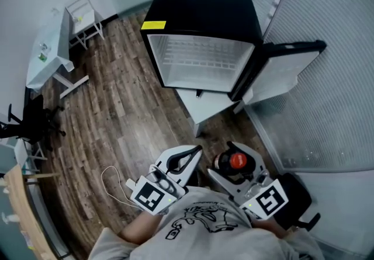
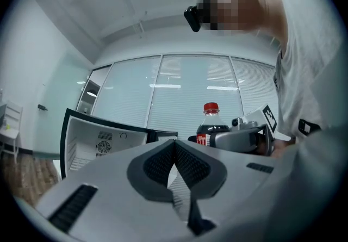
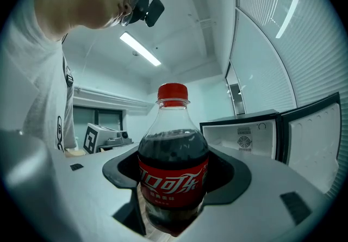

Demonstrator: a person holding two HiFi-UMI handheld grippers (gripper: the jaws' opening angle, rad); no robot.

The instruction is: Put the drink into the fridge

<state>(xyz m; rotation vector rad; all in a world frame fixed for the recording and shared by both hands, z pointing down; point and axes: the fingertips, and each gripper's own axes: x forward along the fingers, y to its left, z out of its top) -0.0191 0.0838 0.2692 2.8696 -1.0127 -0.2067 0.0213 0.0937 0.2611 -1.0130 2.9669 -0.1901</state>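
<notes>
Right gripper: I have it clamped on the drink, with a dark pad pressing each side of the bottle at about label height.
Drink: a small cola bottle with a red cap, a red label and dark liquid up to the shoulder. It stands upright between the right jaws, held in the air low in front of me, outside the fridge.
Left gripper: the jaws are together, the ribbed pads meet along a seam, and I see nothing between them. It sits just beside the right gripper, on my left, and from its camera the bottle shows off to the right.
Fridge: a small black cabinet ahead of both grippers and well apart from the bottle. Its white interior faces me.
Door: swung open to the right, with the white inner liner turned towards me.
Yellow sticker: on the fridge's upper left front corner.
White base: the fridge seems to rest on a low white stand, though from this steep angle I can't be sure what it is.
Floor: wood planks.
White cable: a thin loop lying on the floor near the left gripper.
White table: far left, by the wall.
White chair: just beyond the table.
Grey shirt: fills the bottom of the head view, behind both grippers.
</notes>
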